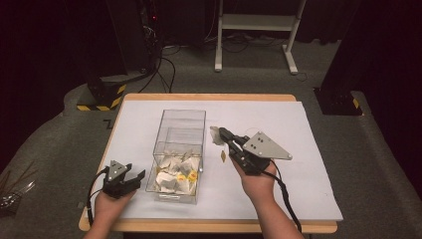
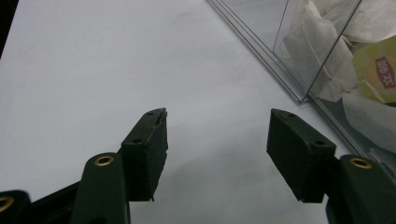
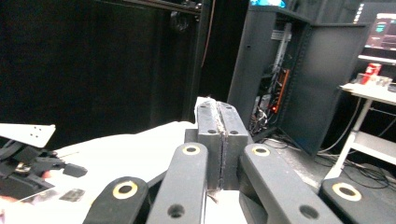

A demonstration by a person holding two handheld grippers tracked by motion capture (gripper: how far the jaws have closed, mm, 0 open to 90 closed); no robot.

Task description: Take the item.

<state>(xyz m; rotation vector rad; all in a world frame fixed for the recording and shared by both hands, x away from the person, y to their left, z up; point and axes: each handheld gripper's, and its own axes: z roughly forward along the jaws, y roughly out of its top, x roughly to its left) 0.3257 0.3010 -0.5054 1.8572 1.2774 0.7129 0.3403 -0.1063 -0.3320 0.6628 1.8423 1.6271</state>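
My right gripper [image 1: 221,133] is clamped on a white paper tea bag [image 1: 215,133], pinched at the jaw tips above the white table cover [image 1: 278,124], just right of the clear plastic box [image 1: 181,130], with its string and yellow tag [image 1: 223,156] hanging below the jaws. My left gripper [image 1: 135,178] rests on the cover just left of the box, jaws released and apart with nothing between them. The box is rectangular, transparent and open-topped, and its near end holds a loose pile of crumpled white tea bags [image 1: 174,174] with yellow tags.
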